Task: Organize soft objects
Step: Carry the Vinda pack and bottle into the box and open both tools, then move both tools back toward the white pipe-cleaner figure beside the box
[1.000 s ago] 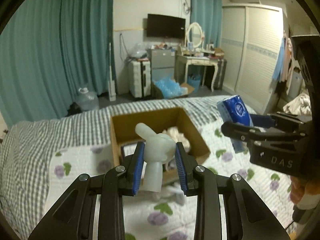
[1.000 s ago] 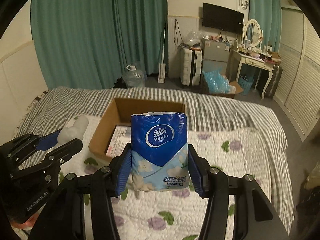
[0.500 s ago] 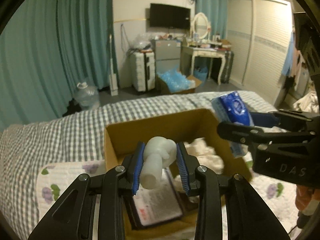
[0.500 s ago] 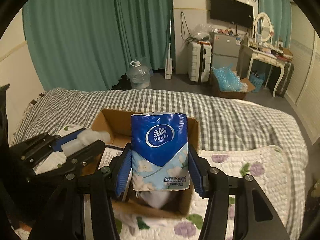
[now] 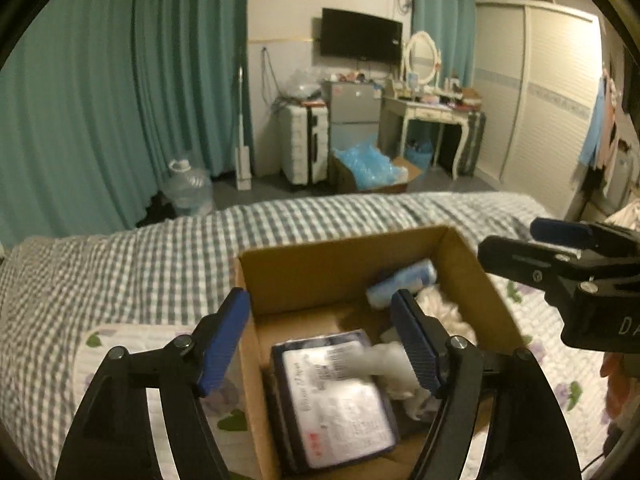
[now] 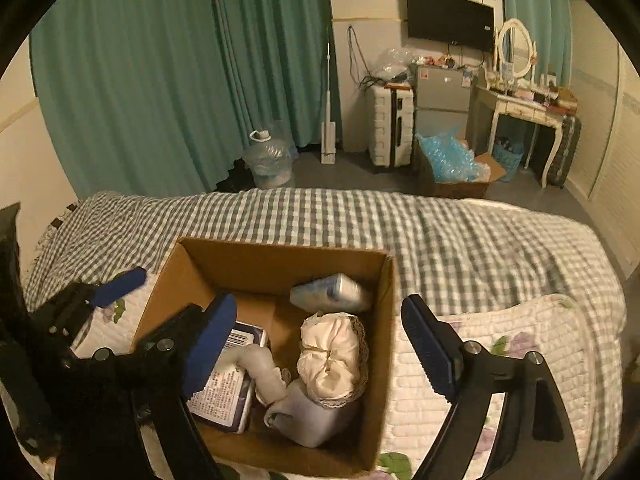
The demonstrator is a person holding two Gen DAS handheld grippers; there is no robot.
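An open cardboard box (image 5: 340, 268) (image 6: 280, 258) sits on the bed. Inside lie the blue tissue pack (image 5: 402, 284) (image 6: 332, 293) against the far wall, the pale soft toy (image 6: 296, 400) (image 5: 390, 360), a cream cloth bundle (image 6: 332, 356) and a flat dark packet with a white label (image 5: 340, 396) (image 6: 224, 394). My left gripper (image 5: 324, 344) is open and empty above the box. My right gripper (image 6: 320, 350) is open and empty above the box; it also shows at the right of the left wrist view (image 5: 560, 256).
The bed has a grey checked sheet (image 6: 400, 220) and a white flowered quilt (image 6: 500, 344). Beyond it stand a water jug (image 6: 268, 158), a suitcase (image 6: 390, 124), a box of blue bags (image 6: 452, 164) and a dressing table (image 6: 520, 108).
Both grippers opened over the box. The soft toy dropped from the left gripper and the tissue pack from the right; both now lie in the box.
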